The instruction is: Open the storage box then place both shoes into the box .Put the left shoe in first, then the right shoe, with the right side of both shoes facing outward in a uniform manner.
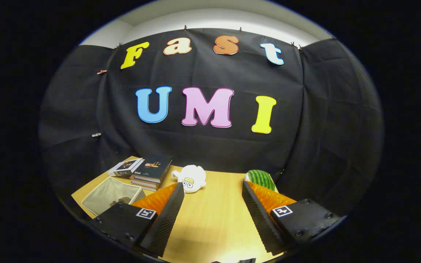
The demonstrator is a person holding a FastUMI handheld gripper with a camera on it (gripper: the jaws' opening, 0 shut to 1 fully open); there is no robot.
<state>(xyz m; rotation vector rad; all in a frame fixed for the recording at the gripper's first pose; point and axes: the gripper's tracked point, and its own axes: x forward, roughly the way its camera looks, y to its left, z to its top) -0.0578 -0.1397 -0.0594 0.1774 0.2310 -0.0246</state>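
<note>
The gripper (212,190) is seen in the lower part of the frame with its two fingers spread wide apart; nothing is held between them, and only the bare wooden table (214,215) is seen in the gap. The fingers are raised above the table and are directed toward the black cloth wall.

In the lower left of the frame, beside the left finger, a light-coloured open container (110,195), possibly the storage box, is placed on the table. Something dark lies inside it, but it cannot be told what it is. Its long axis runs roughly from the near left to the far right.

Behind it, a stack of books (148,171) is placed. Just ahead of the fingers, near the centre, a white plush toy (192,179) is lying. Beyond the right finger, a watermelon-patterned object (260,177) is partly hidden.
</note>
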